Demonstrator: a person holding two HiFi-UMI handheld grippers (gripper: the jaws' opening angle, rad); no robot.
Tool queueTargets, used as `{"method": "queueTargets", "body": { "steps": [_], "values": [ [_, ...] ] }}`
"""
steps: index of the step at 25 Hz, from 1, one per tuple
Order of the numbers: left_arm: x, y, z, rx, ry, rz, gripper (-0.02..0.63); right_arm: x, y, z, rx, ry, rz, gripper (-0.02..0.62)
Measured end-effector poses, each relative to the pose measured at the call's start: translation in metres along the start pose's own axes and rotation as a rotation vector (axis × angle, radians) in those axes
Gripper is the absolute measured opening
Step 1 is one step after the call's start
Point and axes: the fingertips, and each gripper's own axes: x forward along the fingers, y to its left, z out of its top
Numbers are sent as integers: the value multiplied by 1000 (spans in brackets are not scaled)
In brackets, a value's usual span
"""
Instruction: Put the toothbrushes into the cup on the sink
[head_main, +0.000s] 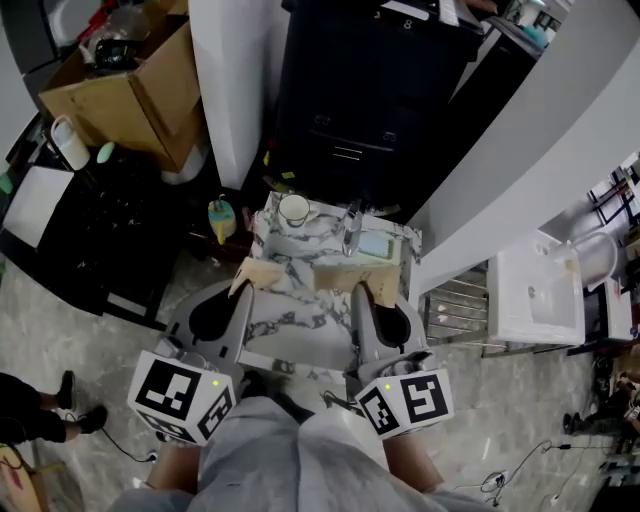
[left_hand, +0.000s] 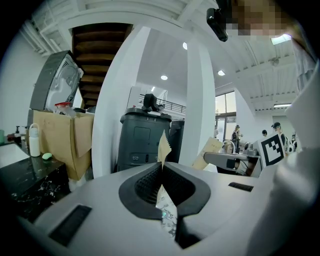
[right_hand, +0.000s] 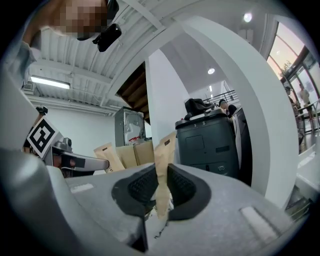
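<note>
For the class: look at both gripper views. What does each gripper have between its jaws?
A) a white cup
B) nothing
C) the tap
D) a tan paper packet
D: the left gripper is shut on the left tan packet and the right gripper on the right tan packet, while the white cup stands apart, held by neither.
</note>
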Motion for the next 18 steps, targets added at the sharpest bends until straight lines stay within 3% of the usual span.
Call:
{"method": "queueTargets", "body": {
  "steps": [7, 18],
  "values": [
    [13, 7, 8, 14, -2, -51, 6, 8, -8, 4, 1, -11, -65, 46],
    [14, 38, 12, -1, -6, -50, 6, 39, -7, 5, -8, -7, -99, 46]
  ]
}}
